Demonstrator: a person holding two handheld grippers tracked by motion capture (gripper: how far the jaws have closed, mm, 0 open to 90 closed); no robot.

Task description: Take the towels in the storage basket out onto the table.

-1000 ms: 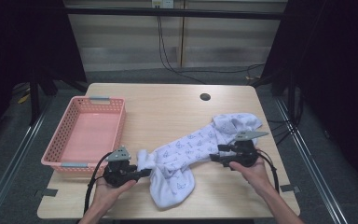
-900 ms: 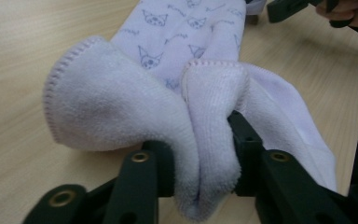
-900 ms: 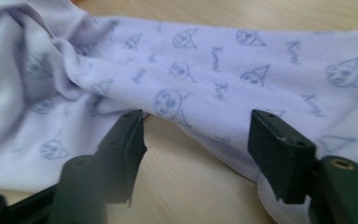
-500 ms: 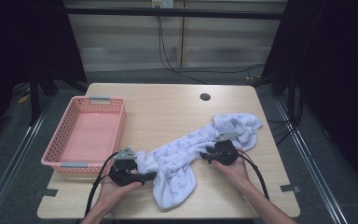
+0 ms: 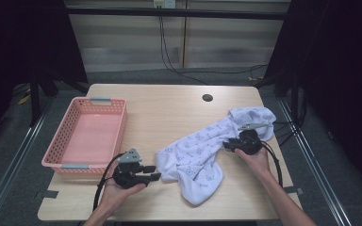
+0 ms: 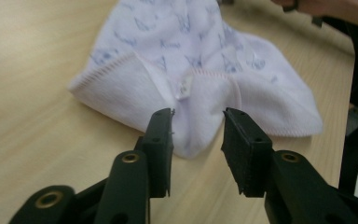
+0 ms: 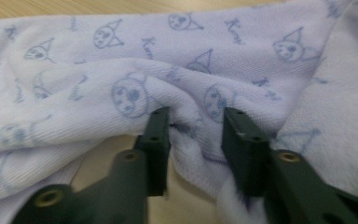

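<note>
We see a white terry towel printed with pale blue cartoon faces point(image 5: 202, 150) lying crumpled on the light wooden table point(image 5: 169, 113), stretched in a loose diagonal band from the table's right edge down toward the front middle. Part of it is folded back, so the plain fleecy underside shows at the lower end.

Our left gripper point(image 5: 156, 173) rests on the table just beside the towel's lower left corner, pointing at it. In the left gripper view its jaws have just been closing, yet they stand apart, with the towel's hemmed fold point(image 6: 186, 100) and a small white label point(image 6: 183, 88) lying just beyond the tips; the pads press on nothing.

Our right gripper point(image 5: 227, 145) sits at the towel's upper middle, on the right side of the table. In the right gripper view its jaws have just been opening, and a bunched ridge of the printed cloth point(image 7: 193, 119) lies between them. The pads seem to touch the ridge on both sides, though we cannot tell from this close, soft picture whether they really pinch it.

A pink plastic mesh basket with grey handles point(image 5: 118, 110) stands on the table's left side, well apart from the towel. A small dark round hole point(image 5: 207, 98) marks the far part of the tabletop.
</note>
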